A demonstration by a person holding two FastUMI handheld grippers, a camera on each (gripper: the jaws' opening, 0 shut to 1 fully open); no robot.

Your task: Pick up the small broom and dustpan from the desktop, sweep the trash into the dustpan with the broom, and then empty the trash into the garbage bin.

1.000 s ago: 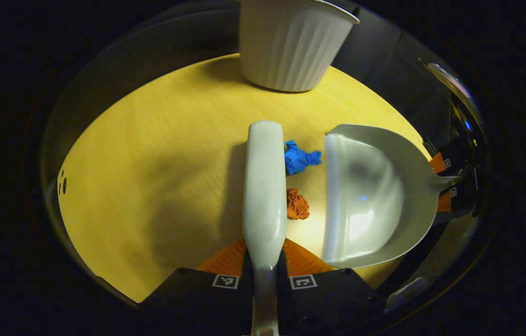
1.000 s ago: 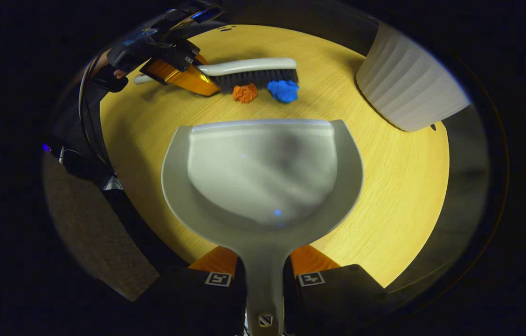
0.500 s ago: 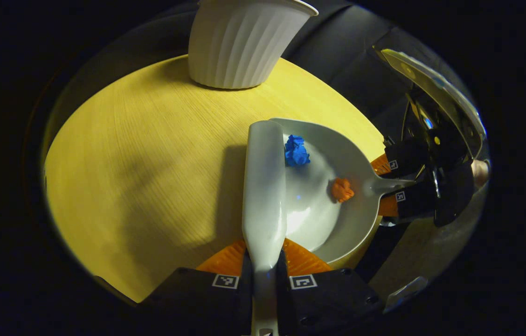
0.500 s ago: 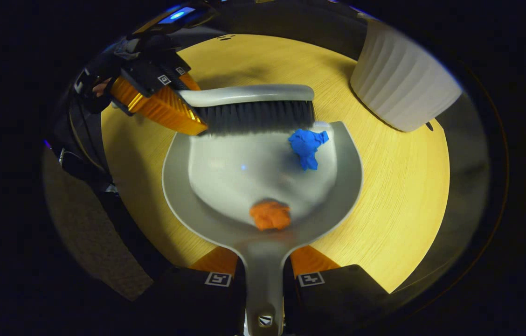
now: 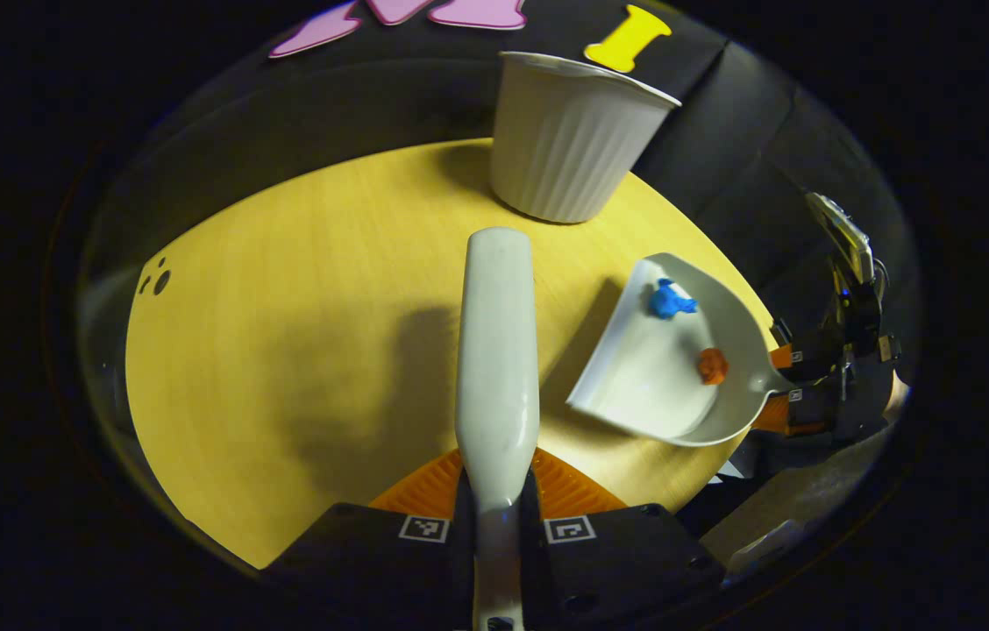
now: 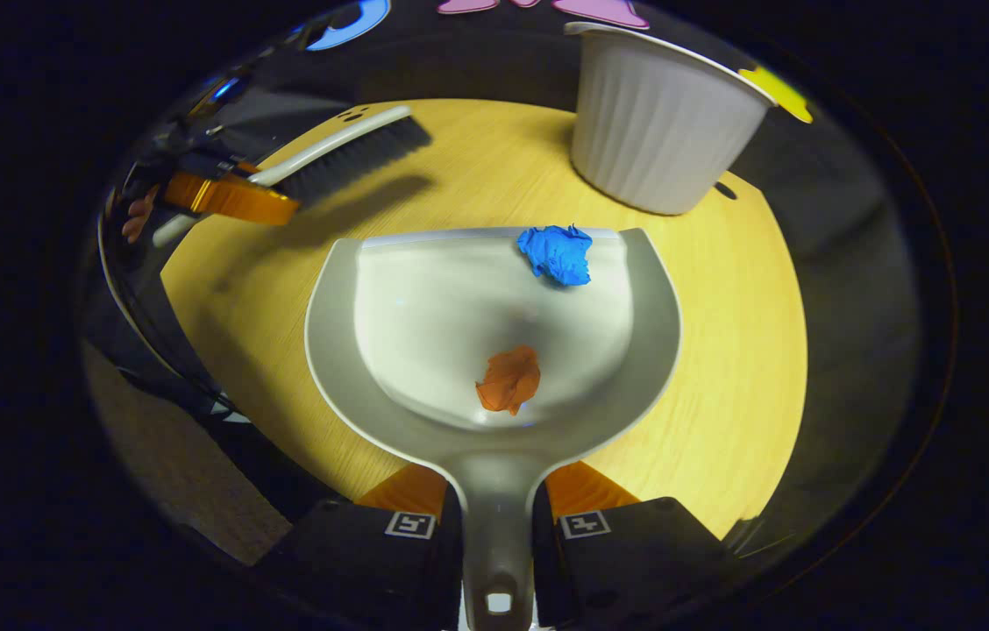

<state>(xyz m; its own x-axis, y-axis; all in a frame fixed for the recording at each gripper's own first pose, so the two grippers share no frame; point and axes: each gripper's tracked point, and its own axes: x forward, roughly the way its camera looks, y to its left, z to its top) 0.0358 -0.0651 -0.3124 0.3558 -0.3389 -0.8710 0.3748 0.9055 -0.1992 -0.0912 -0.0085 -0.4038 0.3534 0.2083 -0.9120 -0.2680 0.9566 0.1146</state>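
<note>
Blue wad (image 6: pixel 557 253) and orange wad (image 6: pixel 508 379) in dustpan (image 6: pixel 424 324) | left gripper (image 5: pixel 495 517) clamps broom (image 5: pixel 496 342), right gripper (image 6: pixel 496 517) clamps dustpan handle | sweep done; dump into bin (image 6: pixel 657 123) remains

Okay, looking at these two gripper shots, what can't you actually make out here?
- Inside of the garbage bin: both views show its ribbed wall from outside.
- Broom bristles in the left gripper view: under the broom's back.
- Dustpan handle end, right gripper view: cut off at the bottom edge, between the right gripper fingers.
</note>
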